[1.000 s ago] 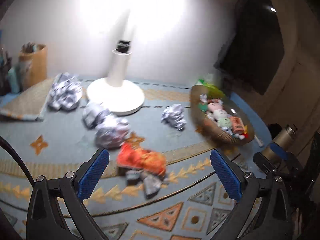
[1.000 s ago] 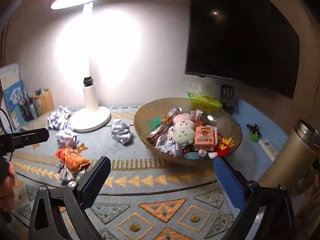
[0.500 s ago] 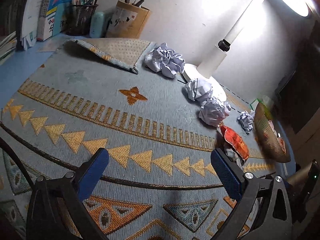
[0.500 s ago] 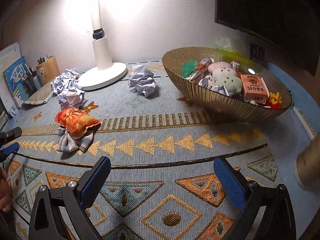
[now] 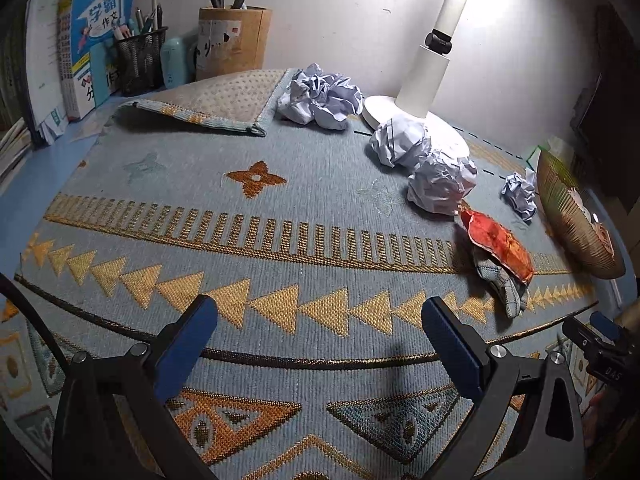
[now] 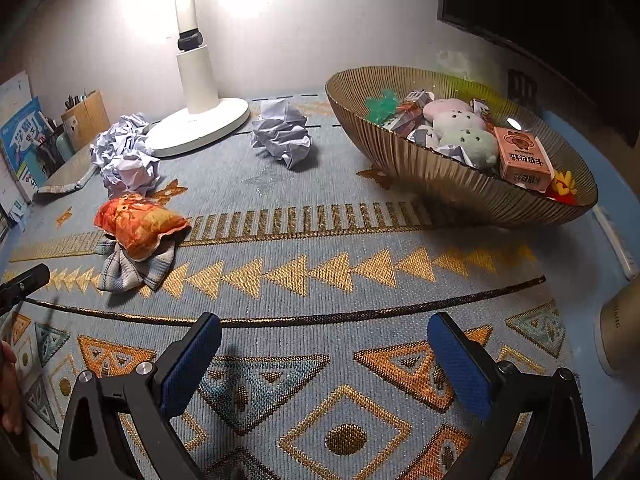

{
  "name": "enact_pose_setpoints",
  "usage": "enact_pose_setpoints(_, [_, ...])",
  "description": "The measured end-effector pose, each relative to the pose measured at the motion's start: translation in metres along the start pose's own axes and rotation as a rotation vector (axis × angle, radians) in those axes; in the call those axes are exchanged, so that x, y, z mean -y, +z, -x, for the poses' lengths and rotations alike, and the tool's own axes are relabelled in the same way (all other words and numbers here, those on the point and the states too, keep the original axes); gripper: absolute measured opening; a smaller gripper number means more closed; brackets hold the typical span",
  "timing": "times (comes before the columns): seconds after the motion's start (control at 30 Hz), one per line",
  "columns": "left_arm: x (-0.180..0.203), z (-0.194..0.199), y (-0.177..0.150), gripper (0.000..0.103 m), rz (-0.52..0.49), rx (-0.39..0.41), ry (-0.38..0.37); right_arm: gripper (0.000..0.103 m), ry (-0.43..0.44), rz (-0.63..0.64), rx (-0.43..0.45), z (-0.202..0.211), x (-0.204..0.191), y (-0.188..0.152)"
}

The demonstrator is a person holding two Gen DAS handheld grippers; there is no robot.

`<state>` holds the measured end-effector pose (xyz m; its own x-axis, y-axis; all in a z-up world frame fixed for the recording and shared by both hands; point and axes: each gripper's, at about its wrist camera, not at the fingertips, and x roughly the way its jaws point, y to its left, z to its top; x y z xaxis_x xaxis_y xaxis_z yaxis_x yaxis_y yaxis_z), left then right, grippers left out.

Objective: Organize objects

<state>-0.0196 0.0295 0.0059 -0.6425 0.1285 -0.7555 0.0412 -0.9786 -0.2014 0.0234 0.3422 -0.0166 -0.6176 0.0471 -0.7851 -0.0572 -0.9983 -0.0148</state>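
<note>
change: I swung my left gripper [image 5: 318, 338] off the lamp and down low over the mat [image 5: 256, 216] | jaws: both wide apart, empty; right gripper [image 6: 324, 354] too | things: orange pouch [image 6: 138, 220] and paper balls [image 5: 440, 184] lay loose outside the bowl [image 6: 460, 188] | meaning: nothing sorted, pick pending

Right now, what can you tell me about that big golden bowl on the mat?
The golden bowl is wide, shallow and ribbed, and looks like tinted glass. It stands upright on the patterned mat, right of the lamp base. Inside lie plush toys, a pink carton, a green toy and small packets. Neither claw touches it.
</note>
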Motion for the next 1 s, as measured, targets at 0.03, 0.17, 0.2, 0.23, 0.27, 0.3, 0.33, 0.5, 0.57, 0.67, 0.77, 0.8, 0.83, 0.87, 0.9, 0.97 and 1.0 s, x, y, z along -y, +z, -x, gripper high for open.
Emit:
enact_pose_setpoints(0.03, [0.000,0.000,0.000,0.102,0.002,0.001,-0.002,0.103,-0.002,-0.002,-0.012,-0.002,0.000,0.000])
enact_pose_setpoints(0.17, [-0.001,0.000,0.000,0.102,0.009,0.003,-0.010,0.103,-0.011,-0.008,-0.033,-0.005,0.002,0.000])
enact_pose_setpoints(0.2, [0.000,0.000,0.000,0.102,0.009,0.003,-0.010,0.103,-0.013,-0.010,-0.033,-0.005,0.002,0.000])
enact_pose_setpoints(0.23, [0.000,0.000,0.000,0.102,0.009,0.003,-0.010,0.103,-0.015,-0.011,-0.033,-0.005,0.002,0.000])
enact_pose_setpoints(0.27, [0.000,0.000,0.000,0.102,0.009,0.003,-0.010,0.103,-0.015,-0.012,-0.034,-0.005,0.003,-0.001])
enact_pose_setpoints(0.3, [0.000,0.000,0.000,0.102,0.008,0.003,-0.009,0.103,-0.015,-0.012,-0.035,-0.005,0.003,-0.001])
enact_pose_setpoints(0.33, [0.000,0.000,-0.001,0.102,0.007,0.002,-0.007,0.103,-0.015,-0.012,-0.038,-0.005,0.003,0.000])
enact_pose_setpoints(0.5, [0.004,-0.002,-0.001,0.102,-0.009,-0.006,0.019,0.103,0.006,0.010,-0.033,-0.003,0.000,-0.001])
enact_pose_setpoints(0.57, [0.006,-0.003,-0.001,0.102,-0.020,-0.012,0.036,0.103,0.014,0.027,-0.023,-0.001,-0.003,-0.001])
enact_pose_setpoints(0.67, [0.012,-0.006,-0.002,0.102,-0.048,-0.027,0.073,0.103,0.019,0.046,-0.028,-0.001,-0.007,-0.001])
enact_pose_setpoints(0.77, [0.013,-0.007,-0.002,0.102,-0.059,-0.032,0.088,0.103,0.041,0.046,-0.065,-0.009,-0.007,0.000])
enact_pose_setpoints(0.8, [0.014,-0.007,-0.002,0.102,-0.061,-0.033,0.091,0.103,0.047,0.043,-0.065,-0.009,-0.006,0.000])
enact_pose_setpoints(0.83, [0.014,-0.008,-0.002,0.102,-0.064,-0.035,0.095,0.103,0.048,0.045,-0.065,-0.009,-0.006,-0.001])
enact_pose_setpoints(0.87, [0.016,-0.008,-0.002,0.102,-0.070,-0.038,0.103,0.103,0.050,0.051,-0.064,-0.008,-0.007,-0.001])
enact_pose_setpoints(0.9, [0.017,-0.009,-0.002,0.102,-0.077,-0.042,0.114,0.103,0.053,0.056,-0.064,-0.008,-0.008,-0.001])
enact_pose_setpoints(0.97, [0.021,-0.011,-0.003,0.102,-0.096,-0.050,0.134,0.103,0.057,0.067,-0.064,-0.008,-0.010,-0.001])
enact_pose_setpoints(1.0, [0.022,-0.012,-0.004,0.102,-0.103,-0.053,0.141,0.103,0.059,0.070,-0.064,-0.008,-0.011,-0.001])
